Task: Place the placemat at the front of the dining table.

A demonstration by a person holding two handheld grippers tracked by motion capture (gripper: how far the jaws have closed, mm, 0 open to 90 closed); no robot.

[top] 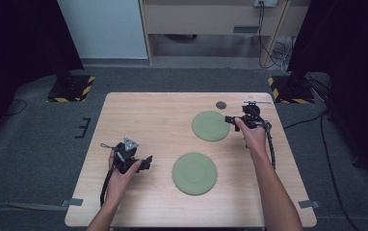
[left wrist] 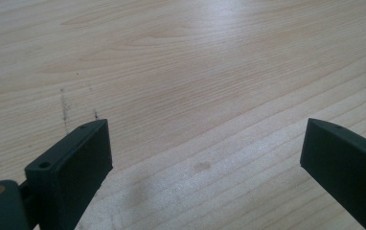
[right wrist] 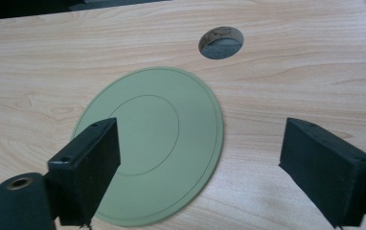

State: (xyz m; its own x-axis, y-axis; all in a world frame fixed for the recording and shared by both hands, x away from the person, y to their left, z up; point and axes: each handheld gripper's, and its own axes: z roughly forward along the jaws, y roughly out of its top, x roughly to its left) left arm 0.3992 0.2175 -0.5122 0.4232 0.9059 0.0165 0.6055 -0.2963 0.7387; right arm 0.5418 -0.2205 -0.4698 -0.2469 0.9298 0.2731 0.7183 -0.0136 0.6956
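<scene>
On the surface [top: 138, 115] both green plates [top: 211, 126] [top: 194, 173] lie flat & apart, right gripper [right wrist: 198, 158] w/ fingers wide, empty, beside far one; left gripper [left wrist: 205, 158] likewise open, holding nothing, so any stacking's undone.

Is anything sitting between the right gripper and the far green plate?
Nothing visible. The right gripper hangs open at the far green plate, with bare table around it. The round hole lies beyond the plate, clear of the approach.

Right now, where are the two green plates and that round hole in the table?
far plate [top: 211, 126], high view, its flat centre.
near plate [top: 194, 173], high view, its flat centre.
round hole [right wrist: 221, 43], right gripper view, the dark opening.
</scene>
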